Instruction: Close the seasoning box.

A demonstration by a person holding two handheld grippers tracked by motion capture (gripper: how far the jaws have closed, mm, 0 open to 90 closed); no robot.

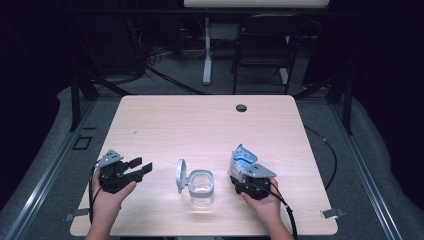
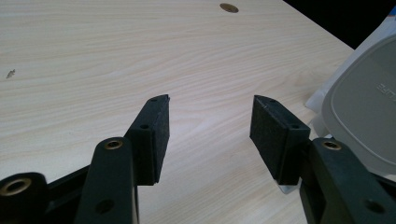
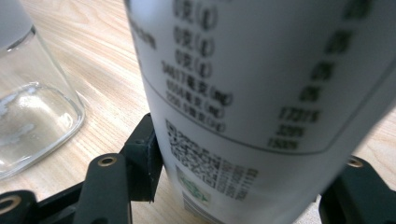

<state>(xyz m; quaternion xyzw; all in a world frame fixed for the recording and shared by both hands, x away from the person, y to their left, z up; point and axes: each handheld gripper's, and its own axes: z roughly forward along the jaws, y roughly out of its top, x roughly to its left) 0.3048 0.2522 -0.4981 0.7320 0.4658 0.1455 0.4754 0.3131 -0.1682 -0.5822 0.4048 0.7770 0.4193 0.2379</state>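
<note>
We see one white-and-blue pouch (image 1: pixel 242 161) clamped in our right gripper (image 1: pixel 248 179), one clear jar (image 1: pixel 201 188); left gripper (image 1: pixel 137 169) gapes empty.

The hand-held gripper (image 2: pixel 210 119) gapes over bare surface (image 2: pixel 93 60); a grey lid (image 2: pixel 369 112) at three o'clock, a hole (image 2: pixel 229 7) at twelve.

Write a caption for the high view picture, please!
Two hand-held grippers on a wooden table: a pouch sits between the right one's jaws, beside an open glass jar.
</note>
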